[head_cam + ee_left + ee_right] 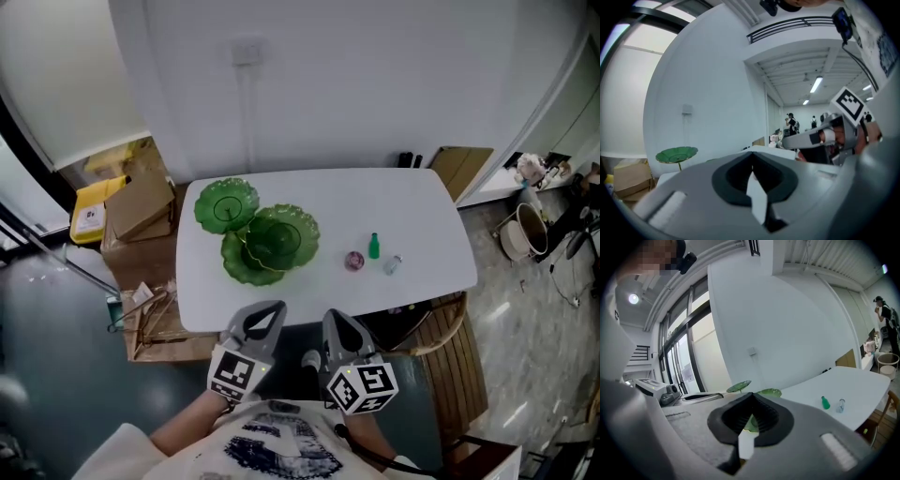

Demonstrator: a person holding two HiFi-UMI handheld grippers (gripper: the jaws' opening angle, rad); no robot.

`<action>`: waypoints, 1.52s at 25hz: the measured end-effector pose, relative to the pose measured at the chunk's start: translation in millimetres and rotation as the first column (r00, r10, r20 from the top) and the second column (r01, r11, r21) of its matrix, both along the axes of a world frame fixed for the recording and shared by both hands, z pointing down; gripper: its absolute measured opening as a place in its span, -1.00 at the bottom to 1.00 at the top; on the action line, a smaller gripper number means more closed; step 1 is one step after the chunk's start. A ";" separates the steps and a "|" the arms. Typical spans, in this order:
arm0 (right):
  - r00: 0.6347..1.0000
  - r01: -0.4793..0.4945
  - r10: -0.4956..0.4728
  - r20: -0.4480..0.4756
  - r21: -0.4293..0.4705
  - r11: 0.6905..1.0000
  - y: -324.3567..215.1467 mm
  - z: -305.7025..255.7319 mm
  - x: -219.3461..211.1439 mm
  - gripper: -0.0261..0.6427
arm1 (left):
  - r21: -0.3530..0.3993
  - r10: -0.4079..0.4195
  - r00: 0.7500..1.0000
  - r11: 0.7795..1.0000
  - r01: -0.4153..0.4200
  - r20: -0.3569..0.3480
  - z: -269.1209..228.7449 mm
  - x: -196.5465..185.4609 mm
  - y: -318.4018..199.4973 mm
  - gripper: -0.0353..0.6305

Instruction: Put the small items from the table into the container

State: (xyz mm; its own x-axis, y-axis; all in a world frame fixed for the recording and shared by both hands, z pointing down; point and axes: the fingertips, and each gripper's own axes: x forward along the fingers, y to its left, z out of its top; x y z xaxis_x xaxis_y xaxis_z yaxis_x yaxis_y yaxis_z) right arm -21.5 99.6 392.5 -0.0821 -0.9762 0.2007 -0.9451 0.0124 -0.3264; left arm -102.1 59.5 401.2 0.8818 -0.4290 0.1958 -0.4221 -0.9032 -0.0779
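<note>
**Kid:** When you looked at the tongs, were they pinching anything?

**Friend:** No. The left tongs [265, 317] had both jaws pressed together with nothing between them. The right tongs [336, 323] were pressed together and empty too. Both sat low in the middle of the head view, just below the near edge of the white table [422, 202].

**Kid:** Where were the small things?

**Friend:** They lay right of the middle, on the table. A little green bottle [374, 246], a pink round thing [353, 261] and a clear bottle [393, 265] were close together. The green dish stand [272, 242] stood to their left, apart from them. Brown boxes [141, 202] were at the far left, off the table.
</note>
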 end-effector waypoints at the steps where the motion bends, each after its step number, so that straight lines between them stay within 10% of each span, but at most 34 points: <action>1: 1.000 0.012 -0.012 0.004 -0.004 1.000 -5.7 1.1 9.0 -0.93 | -0.003 -0.011 1.000 1.000 0.011 0.004 0.7 8.7 -5.1 -0.93; 17: 0.994 0.111 -0.111 0.017 -0.024 0.993 -63.0 13.5 145.1 -0.93 | -0.014 -0.087 0.995 0.996 0.087 0.042 8.1 142.6 -52.6 -0.93; 38: 0.973 -0.228 0.230 -0.005 -0.166 0.959 -52.4 76.9 306.3 -0.93 | -0.066 0.183 0.980 0.982 -0.179 0.075 59.7 301.4 -75.2 -0.93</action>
State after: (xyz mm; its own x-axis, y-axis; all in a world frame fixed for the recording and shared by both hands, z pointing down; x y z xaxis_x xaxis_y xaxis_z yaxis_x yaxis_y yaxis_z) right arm 284.9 47.2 469.4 0.1359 -0.9228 0.3605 -0.9118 -0.2588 -0.3189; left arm 199.4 -15.7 460.9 0.9242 -0.2495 0.2890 -0.2459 -0.9680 -0.0495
